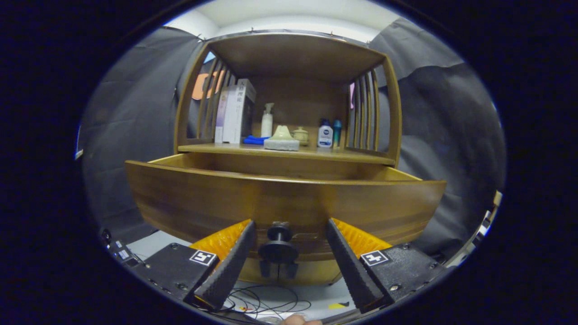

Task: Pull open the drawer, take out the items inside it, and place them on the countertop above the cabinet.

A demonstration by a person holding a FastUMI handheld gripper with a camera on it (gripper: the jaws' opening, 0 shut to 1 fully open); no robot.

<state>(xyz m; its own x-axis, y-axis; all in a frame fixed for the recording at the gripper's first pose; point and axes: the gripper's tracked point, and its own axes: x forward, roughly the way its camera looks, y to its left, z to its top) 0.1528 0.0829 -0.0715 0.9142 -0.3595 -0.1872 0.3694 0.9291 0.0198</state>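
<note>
Drawer [284,198] out, contents hidden; claw [289,234] spread.

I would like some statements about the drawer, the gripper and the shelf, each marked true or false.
1. The drawer is pulled out of the cabinet. True.
2. The gripper is shut on the drawer knob. False: its fingers stand apart, with the knob between them, untouched.
3. Books stand upright at one end of the shelf above the drawer. True.
4. The shelf holds nothing but books. False: a spray bottle, a blue cloth and a small lotion bottle are there too.
5. The drawer's contents are plainly seen. False: its front panel hides the inside.
</note>
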